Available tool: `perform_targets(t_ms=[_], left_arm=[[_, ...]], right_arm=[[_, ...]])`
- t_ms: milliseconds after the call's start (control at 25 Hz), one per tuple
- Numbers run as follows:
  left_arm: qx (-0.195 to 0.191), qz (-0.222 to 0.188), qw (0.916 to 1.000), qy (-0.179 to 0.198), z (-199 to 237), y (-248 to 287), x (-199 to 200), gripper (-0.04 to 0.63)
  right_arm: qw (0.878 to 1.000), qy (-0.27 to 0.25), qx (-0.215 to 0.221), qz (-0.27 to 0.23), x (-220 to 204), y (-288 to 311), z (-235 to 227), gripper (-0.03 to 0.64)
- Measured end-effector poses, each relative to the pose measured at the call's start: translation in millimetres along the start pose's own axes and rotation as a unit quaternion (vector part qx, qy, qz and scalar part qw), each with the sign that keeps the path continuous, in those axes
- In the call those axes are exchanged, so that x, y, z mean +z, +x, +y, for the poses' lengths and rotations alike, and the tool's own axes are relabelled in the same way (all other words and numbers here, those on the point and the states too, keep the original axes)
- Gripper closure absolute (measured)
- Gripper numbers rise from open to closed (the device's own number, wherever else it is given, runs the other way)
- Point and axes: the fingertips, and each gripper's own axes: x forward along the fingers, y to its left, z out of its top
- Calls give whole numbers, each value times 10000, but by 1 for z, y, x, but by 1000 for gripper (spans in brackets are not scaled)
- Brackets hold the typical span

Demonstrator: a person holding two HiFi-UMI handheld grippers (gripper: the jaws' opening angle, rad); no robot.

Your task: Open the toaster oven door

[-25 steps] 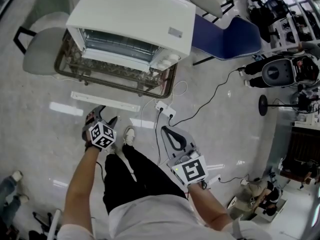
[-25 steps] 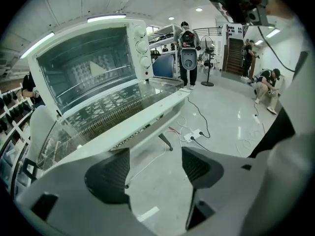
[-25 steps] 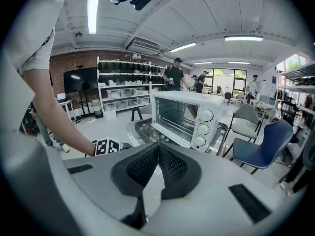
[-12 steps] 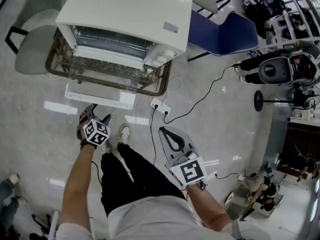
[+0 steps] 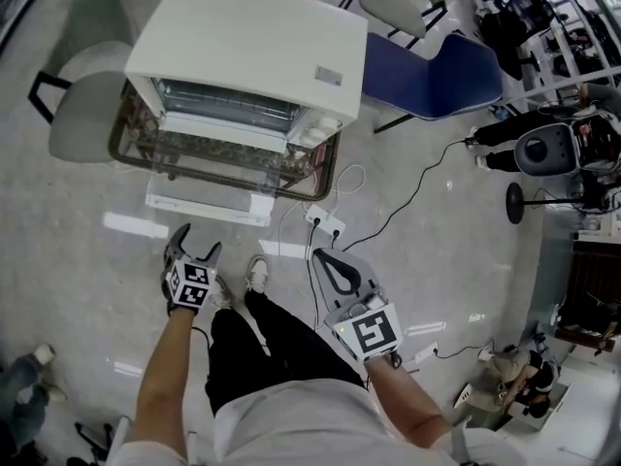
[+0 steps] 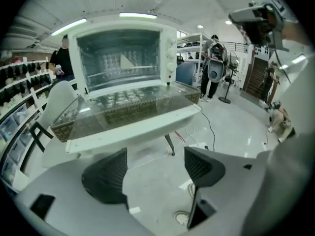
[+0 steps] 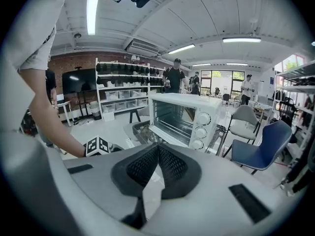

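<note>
The white toaster oven [image 5: 252, 47] [image 6: 123, 53] [image 7: 184, 114] stands on a wicker-rimmed glass table [image 5: 325, 168]. Its glass door [image 6: 128, 107] is folded down flat, with the white handle bar [image 5: 207, 203] [image 6: 133, 128] at the near edge. My left gripper [image 5: 197, 244] [image 6: 155, 168] hangs just in front of and below that handle, apart from it. Its jaws have just been opening and stand wide, with only floor between them. My right gripper [image 5: 322, 255] [image 7: 158, 151] is held further right, away from the oven, pads pressed together on nothing.
A grey chair [image 5: 82, 105] stands left of the table and a blue chair [image 5: 437, 66] to its right. A power strip [image 5: 323, 218] and cables lie on the floor near my feet [image 5: 254, 270]. Shelves and people fill the background.
The left gripper has rolled and drawn back a little from the door handle, its jaws spreading wider. The door stays down throughout. The right gripper has not moved.
</note>
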Motion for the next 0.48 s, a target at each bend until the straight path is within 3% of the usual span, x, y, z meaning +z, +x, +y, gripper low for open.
perform_targets(t_ms=[280, 480], left_arm=[[371, -848, 9937, -633, 26, -64, 58, 238], [494, -1276, 9884, -658, 42, -91, 99, 238]], right_arm=[[9992, -70, -42, -387, 44, -2, 3, 594], [9983, -72, -135, -558, 65, -10, 4, 594]])
